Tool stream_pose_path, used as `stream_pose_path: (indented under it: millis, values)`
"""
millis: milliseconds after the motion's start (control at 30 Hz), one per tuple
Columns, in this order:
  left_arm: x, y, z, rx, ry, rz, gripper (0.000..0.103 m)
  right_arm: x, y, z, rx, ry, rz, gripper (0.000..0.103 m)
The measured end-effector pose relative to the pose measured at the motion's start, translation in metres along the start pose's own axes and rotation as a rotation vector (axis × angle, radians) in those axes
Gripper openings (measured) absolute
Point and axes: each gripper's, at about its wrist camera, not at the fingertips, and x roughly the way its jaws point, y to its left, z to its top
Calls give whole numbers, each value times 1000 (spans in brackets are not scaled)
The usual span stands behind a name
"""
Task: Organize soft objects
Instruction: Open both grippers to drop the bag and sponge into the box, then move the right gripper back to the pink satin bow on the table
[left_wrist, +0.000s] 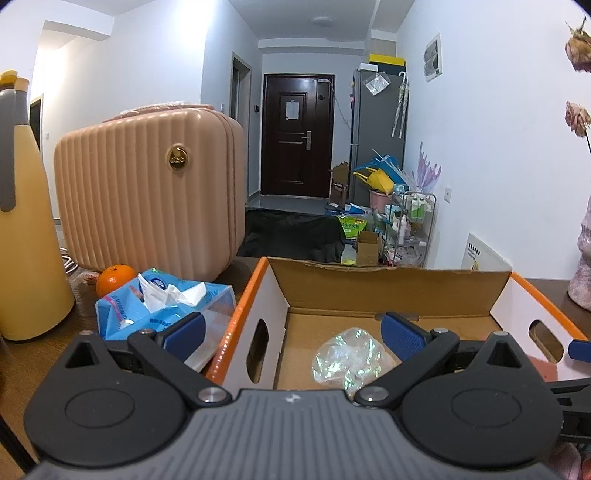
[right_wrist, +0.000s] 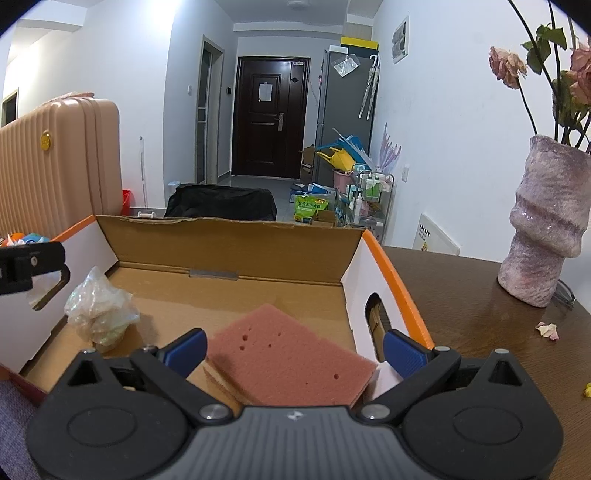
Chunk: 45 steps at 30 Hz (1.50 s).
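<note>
Cardboard forms the open box (right_wrist: 229, 254), which stands on the table (right_wrist: 461, 291) as the collecting bin, with its flaps up so that soft items drop straight in. I hold my left gripper (left_wrist: 291, 332) over the box's near left part with its jaws spread wide and nothing between the pads; the crumpled bag (left_wrist: 349, 358) lies loose on the box floor just below it. My right gripper (right_wrist: 293, 349) is likewise fully spread and empty. The pink sponge (right_wrist: 291, 358) rests flat in the near right corner, between the pads but not pressed by either. Both items appear to be placed. The tissue pack (left_wrist: 166, 306) sits outside, just left of the box, probably the next soft item.
</note>
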Motion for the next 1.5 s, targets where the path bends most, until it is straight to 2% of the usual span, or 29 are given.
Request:
stream_pose_path:
  millis: [233, 600, 1000, 1500]
  values:
    - [-17, 13, 11, -54, -27, -27, 103, -23, -6, 5, 13, -45, 8, 103]
    - [-49, 37, 14, -83, -75, -17, 103, -63, -16, -1, 37, -96, 4, 103]
    - [-81, 57, -4, -70, -83, 4, 103, -110, -25, -25, 82, -149, 3, 103]
    - [-130, 77, -28, -67, -89, 8, 103, -174, -14, -53, 68, -257, 4, 103]
